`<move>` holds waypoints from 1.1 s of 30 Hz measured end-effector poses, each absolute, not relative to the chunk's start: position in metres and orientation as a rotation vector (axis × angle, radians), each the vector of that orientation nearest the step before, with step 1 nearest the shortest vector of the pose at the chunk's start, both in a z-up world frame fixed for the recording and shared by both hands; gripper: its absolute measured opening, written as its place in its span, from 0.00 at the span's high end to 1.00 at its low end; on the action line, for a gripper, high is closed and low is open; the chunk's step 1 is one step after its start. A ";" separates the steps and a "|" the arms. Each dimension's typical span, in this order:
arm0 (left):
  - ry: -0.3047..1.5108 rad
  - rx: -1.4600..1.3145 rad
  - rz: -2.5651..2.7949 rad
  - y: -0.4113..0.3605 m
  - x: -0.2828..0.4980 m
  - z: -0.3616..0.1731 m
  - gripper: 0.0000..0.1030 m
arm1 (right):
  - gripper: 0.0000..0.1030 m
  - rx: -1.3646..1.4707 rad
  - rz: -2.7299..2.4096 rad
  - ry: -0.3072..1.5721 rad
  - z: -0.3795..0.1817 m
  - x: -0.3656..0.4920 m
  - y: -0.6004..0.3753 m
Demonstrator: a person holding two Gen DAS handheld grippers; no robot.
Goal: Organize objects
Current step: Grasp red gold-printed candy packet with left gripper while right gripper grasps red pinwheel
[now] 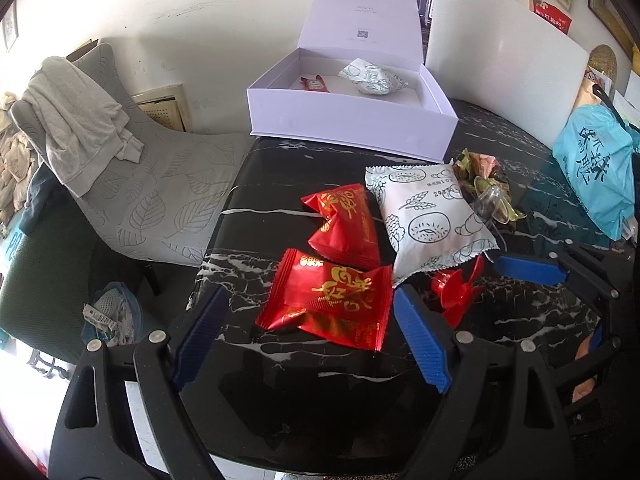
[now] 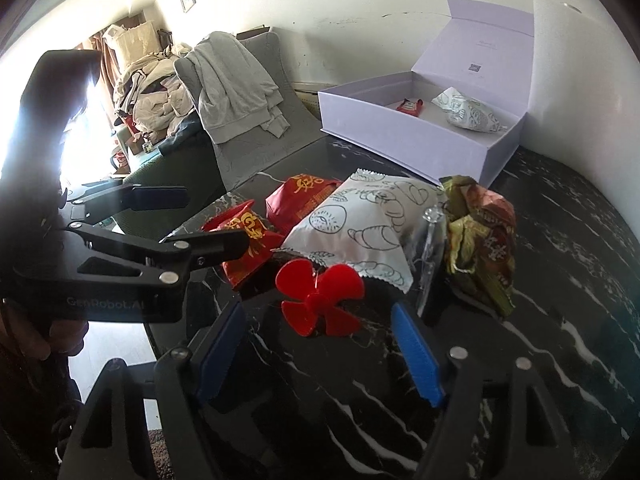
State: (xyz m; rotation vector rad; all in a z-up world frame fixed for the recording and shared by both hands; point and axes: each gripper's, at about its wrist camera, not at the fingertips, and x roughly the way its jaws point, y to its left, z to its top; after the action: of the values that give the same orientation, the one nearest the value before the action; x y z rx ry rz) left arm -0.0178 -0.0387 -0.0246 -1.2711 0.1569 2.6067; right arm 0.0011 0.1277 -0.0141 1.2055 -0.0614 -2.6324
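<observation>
The left gripper (image 1: 308, 332) stands spread at lower centre, its blue pads either side of the near red packet (image 1: 332, 300) on the black marble table (image 1: 320, 408). The right gripper (image 2: 320, 348) is likewise spread, low in its frame, just before the red propeller (image 2: 320, 296), seemingly not touching. The white box (image 1: 348, 120) sits open at top, holding a white pouch (image 1: 372, 76).

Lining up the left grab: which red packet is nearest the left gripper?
The front red packet, lying between the left gripper's open fingers; the other red packet lies farther back.
</observation>
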 end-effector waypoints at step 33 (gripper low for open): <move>0.212 -1.347 2.491 -0.012 -0.039 -0.054 0.27 | 0.56 1.297 -2.620 -0.004 -0.025 0.003 0.139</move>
State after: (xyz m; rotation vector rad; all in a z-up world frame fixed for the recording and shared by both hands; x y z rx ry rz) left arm -0.0391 -0.0122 -0.0542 -1.3466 0.2124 2.4909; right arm 0.0033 0.1390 -0.0247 1.2965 -0.0044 -2.6195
